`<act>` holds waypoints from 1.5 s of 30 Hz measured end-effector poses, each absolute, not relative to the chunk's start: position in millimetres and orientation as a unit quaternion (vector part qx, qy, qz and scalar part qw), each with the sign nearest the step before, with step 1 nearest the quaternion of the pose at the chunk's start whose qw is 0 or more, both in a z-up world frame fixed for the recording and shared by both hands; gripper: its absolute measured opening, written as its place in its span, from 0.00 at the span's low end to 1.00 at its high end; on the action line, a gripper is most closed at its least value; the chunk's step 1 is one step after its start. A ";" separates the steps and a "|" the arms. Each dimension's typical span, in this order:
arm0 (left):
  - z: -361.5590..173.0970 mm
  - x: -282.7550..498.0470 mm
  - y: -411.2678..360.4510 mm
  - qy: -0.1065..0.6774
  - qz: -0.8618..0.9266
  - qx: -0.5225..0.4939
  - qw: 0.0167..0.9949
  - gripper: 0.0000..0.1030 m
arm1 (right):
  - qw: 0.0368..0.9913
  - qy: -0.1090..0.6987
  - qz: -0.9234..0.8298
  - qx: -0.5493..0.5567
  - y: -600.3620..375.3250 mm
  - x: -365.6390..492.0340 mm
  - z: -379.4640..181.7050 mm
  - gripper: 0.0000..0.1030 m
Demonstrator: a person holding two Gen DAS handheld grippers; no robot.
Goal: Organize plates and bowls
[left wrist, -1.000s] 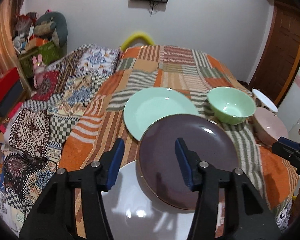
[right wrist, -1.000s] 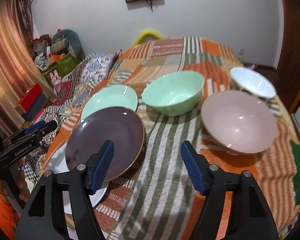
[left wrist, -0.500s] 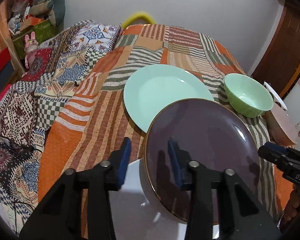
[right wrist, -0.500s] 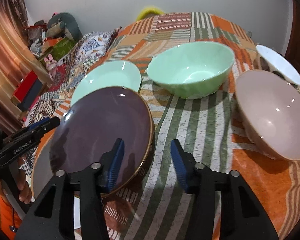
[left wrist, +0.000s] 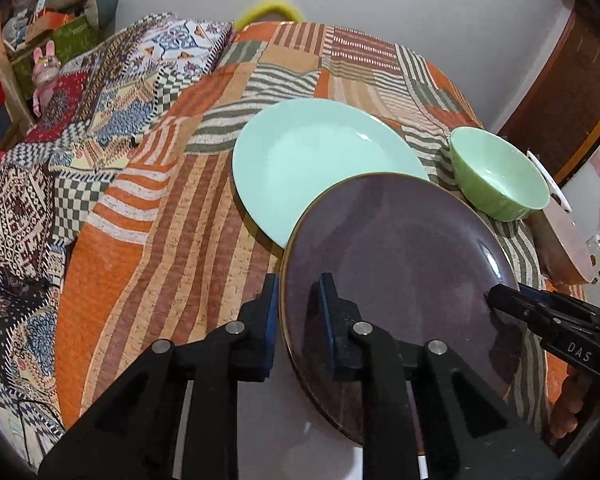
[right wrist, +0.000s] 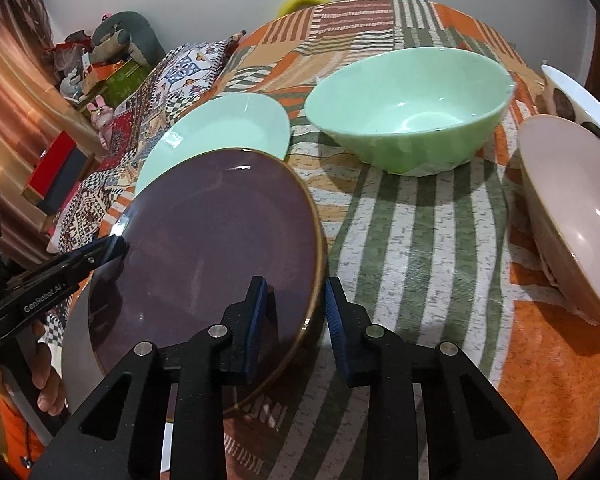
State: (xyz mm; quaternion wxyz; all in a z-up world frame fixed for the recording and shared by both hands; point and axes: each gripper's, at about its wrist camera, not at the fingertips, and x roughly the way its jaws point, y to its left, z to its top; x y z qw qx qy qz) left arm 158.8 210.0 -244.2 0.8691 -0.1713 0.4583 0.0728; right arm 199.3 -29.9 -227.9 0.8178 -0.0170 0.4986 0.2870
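Observation:
A dark purple plate [left wrist: 400,272] with a gold rim lies partly on a white plate [left wrist: 284,420] and overlaps a mint green plate [left wrist: 320,160]. My left gripper [left wrist: 298,312] straddles the purple plate's left rim, jaws narrowed around it with a small gap still showing. My right gripper [right wrist: 296,312] straddles the same plate's [right wrist: 208,264] right rim, also with a gap. A green bowl [right wrist: 412,108], a pink bowl [right wrist: 572,208] and a white bowl [right wrist: 580,100] stand to the right.
Everything rests on a patchwork bedspread [left wrist: 172,216] in orange, green and white stripes. The green plate [right wrist: 220,132] lies beyond the purple one. Cluttered boxes and toys [left wrist: 48,52] sit off the bed's far left. A wooden door [left wrist: 572,92] is at the right.
Both grippers have moved in onto the purple plate's opposite rims and their jaws have narrowed from wide open to a close straddle. The plates and bowls have not moved.

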 end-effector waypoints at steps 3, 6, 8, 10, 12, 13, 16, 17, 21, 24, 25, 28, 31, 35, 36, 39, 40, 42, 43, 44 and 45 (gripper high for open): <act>-243.9 159.0 208.6 0.459 0.075 -0.168 0.869 0.18 | 0.819 0.496 0.286 -0.026 -24.7 197.8 -228.3 0.26; -242.3 159.6 206.1 0.461 0.079 -0.161 0.869 0.18 | 0.820 0.496 0.284 -0.030 -24.3 197.8 -228.1 0.26; -241.3 158.7 203.2 0.463 0.079 -0.160 0.868 0.18 | 0.821 0.496 0.281 -0.028 -25.0 197.8 -227.0 0.26; -239.7 156.8 198.6 0.464 0.081 -0.153 0.869 0.18 | 0.824 0.494 0.277 -0.031 -26.0 197.0 -225.7 0.26; -238.3 155.3 194.6 0.464 0.081 -0.149 0.870 0.18 | 0.826 0.494 0.270 -0.033 -27.6 196.2 -224.8 0.26; -236.9 154.2 192.5 0.463 0.082 -0.149 0.870 0.18 | 0.827 0.494 0.267 -0.032 -28.3 195.7 -224.3 0.26; -231.0 151.4 188.7 0.458 0.082 -0.150 0.873 0.18 | 0.829 0.491 0.266 -0.027 -34.1 194.1 -220.8 0.26; -227.9 150.5 187.6 0.454 0.082 -0.149 0.874 0.18 | 0.831 0.488 0.266 -0.028 -34.9 192.7 -218.5 0.26; -215.0 145.6 180.5 0.443 0.082 -0.144 0.881 0.18 | 0.839 0.475 0.265 -0.031 -39.6 185.7 -207.2 0.26; -203.5 140.5 174.1 0.434 0.078 -0.142 0.886 0.18 | 0.843 0.467 0.266 -0.026 -46.4 181.5 -198.2 0.26; -198.6 138.6 171.2 0.431 0.075 -0.140 0.888 0.18 | 0.844 0.464 0.266 -0.024 -48.3 179.7 -195.7 0.26; -187.6 134.6 161.5 0.423 0.070 -0.133 0.893 0.18 | 0.850 0.455 0.265 -0.018 -57.7 174.7 -186.3 0.26; -176.2 128.5 149.9 0.415 0.061 -0.127 0.899 0.18 | 0.856 0.448 0.260 -0.011 -66.9 169.1 -178.6 0.26; -165.2 121.4 133.5 0.409 0.048 -0.122 0.903 0.18 | 0.862 0.439 0.252 -0.004 -82.5 160.6 -169.4 0.26; -162.9 119.7 129.0 0.409 0.045 -0.119 0.904 0.18 | 0.863 0.438 0.251 -0.003 -86.3 158.3 -167.5 0.26; -159.1 115.1 118.0 0.410 0.036 -0.114 0.904 0.18 | 0.867 0.434 0.246 -0.002 -96.7 151.6 -162.5 0.26; -158.1 113.8 114.7 0.411 0.033 -0.114 0.904 0.18 | 0.868 0.432 0.244 -0.001 -100.9 149.1 -161.4 0.26; -157.2 110.9 107.4 0.413 0.027 -0.112 0.904 0.18 | 0.870 0.431 0.240 0.000 -106.4 145.5 -158.8 0.27; -156.7 109.1 103.0 0.414 0.024 -0.110 0.903 0.18 | 0.871 0.431 0.238 0.003 -110.5 144.1 -158.3 0.27; -156.7 107.3 98.3 0.415 0.021 -0.106 0.903 0.18 | 0.871 0.431 0.236 0.005 -114.5 142.7 -158.0 0.27; -157.0 105.6 93.8 0.417 0.018 -0.103 0.903 0.18 | 0.872 0.431 0.234 0.007 -117.9 141.0 -158.1 0.27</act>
